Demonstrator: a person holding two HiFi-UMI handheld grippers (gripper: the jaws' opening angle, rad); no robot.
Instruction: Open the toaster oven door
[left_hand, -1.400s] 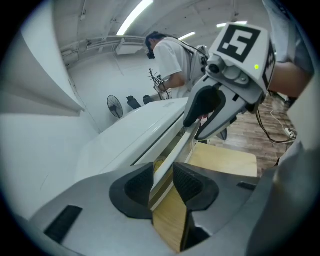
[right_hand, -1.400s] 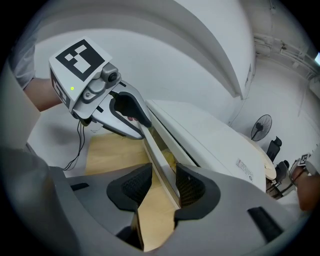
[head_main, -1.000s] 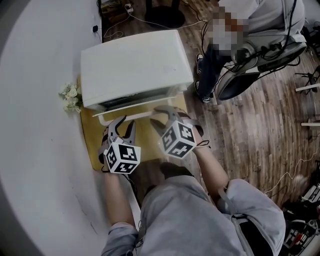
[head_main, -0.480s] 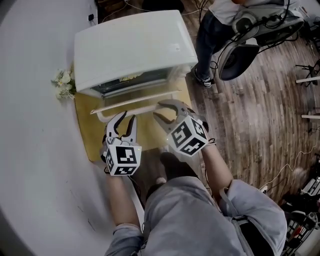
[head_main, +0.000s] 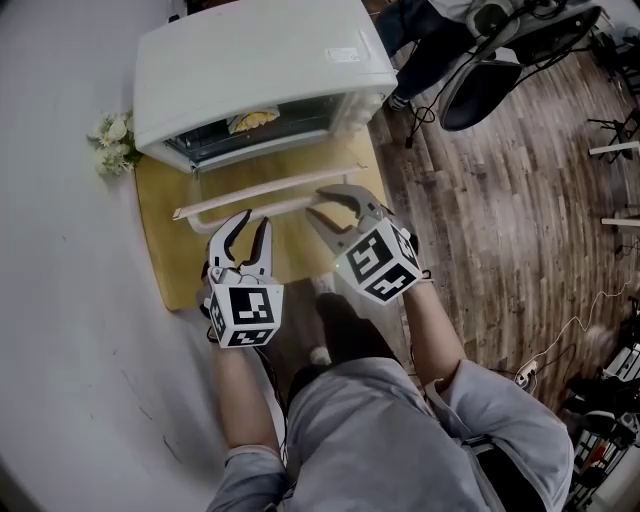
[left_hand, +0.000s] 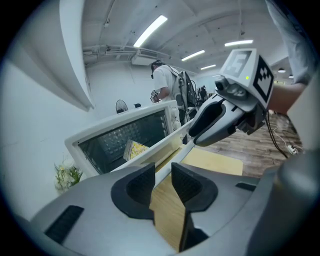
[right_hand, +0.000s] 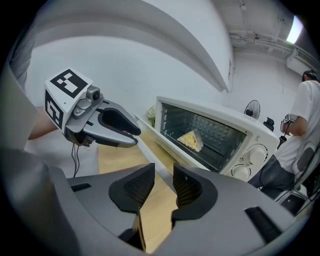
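Note:
A white toaster oven (head_main: 250, 70) stands on a wooden board (head_main: 160, 250), its door swung down and a yellow piece of food (head_main: 250, 120) showing inside. The door's white handle bar (head_main: 270, 197) runs just in front of both grippers. My left gripper (head_main: 245, 228) is below the bar's left part and my right gripper (head_main: 330, 205) is at its right part. Both have just been closing their jaws but still stand open. Only the board shows between the pads in the left gripper view (left_hand: 162, 182) and the right gripper view (right_hand: 164, 187). The bar (left_hand: 186, 152) lies beyond the tips.
A small bunch of white flowers (head_main: 110, 140) lies left of the oven against the white wall. A person's legs and an office chair (head_main: 480, 95) are on the wooden floor to the right. My own lap fills the bottom of the head view.
The oven door has swung further down, showing the inside and the food. Both grippers have drawn back towards me and lower with the handle, and their jaws have narrowed.

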